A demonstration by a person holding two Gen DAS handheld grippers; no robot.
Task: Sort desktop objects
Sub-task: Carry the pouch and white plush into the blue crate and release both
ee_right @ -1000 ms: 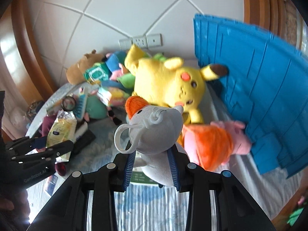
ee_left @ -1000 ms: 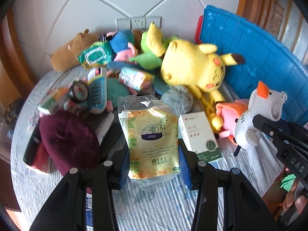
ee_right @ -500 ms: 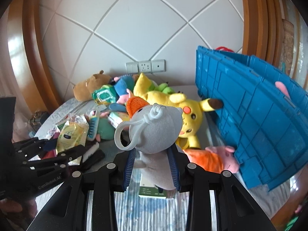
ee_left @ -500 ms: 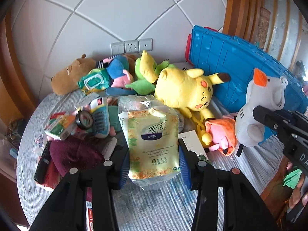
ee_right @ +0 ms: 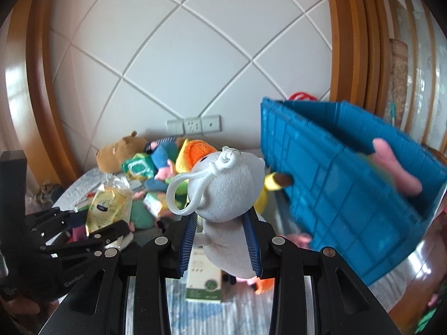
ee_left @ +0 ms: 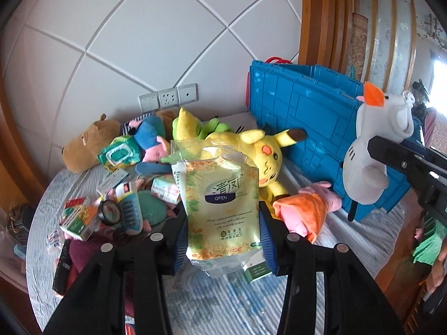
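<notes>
Higher now: grey plush between right tongs.

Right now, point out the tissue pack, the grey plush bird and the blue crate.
tissue pack (ee_left: 223,203): left wrist view, on its printed front.
grey plush bird (ee_right: 229,184): right wrist view, on its grey head.
blue crate (ee_right: 335,195): right wrist view, on its outer side wall.

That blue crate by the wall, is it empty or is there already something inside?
Not empty. In the right wrist view the blue crate is open-topped, and a pink plush pokes above its rim. What else lies inside is hidden.
</notes>
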